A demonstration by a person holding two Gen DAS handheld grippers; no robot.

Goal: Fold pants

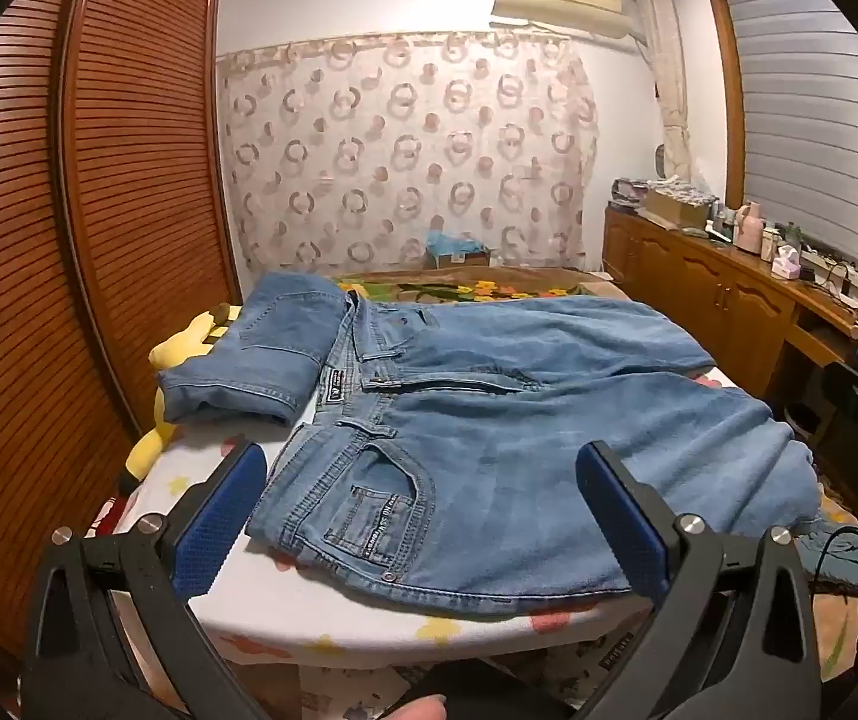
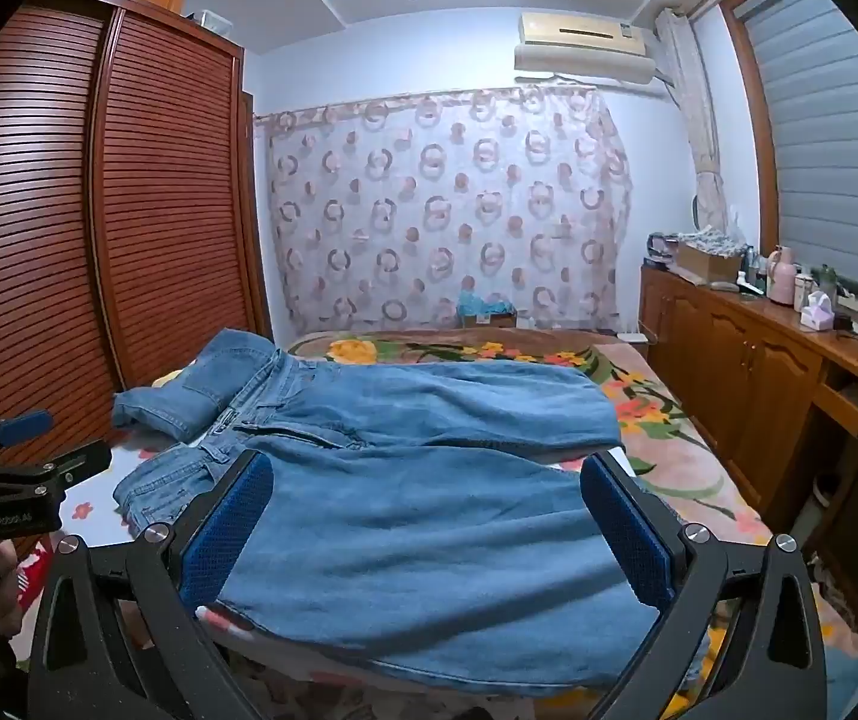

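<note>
Bed (image 1: pixel 309 606) with floral sheet, directly ahead of and below both grippers. Jeans (image 1: pixel 519 420) spread flat across it, front up, waistband toward the left gripper's far left, legs running off to its right. Legs side by side, not yet laid one over the other; no fold made on this pair, by the look of it. Whole task remaining: legs together, then folding along the length. Second denim piece (image 1: pixel 243 354) just beyond the waistband, already a compact folded stack, probably finished.

Left gripper (image 1: pixel 423 516) wide open, nothing between pads, poised over the near hip pocket. Right gripper (image 2: pixel 423 528) equally wide, empty, over the near leg.

Leg hems cut off past the bed's right edge. Yellow plush (image 1: pixel 177 348) mostly hidden under the stack. Contact of pads with cloth: cannot tell.
</note>
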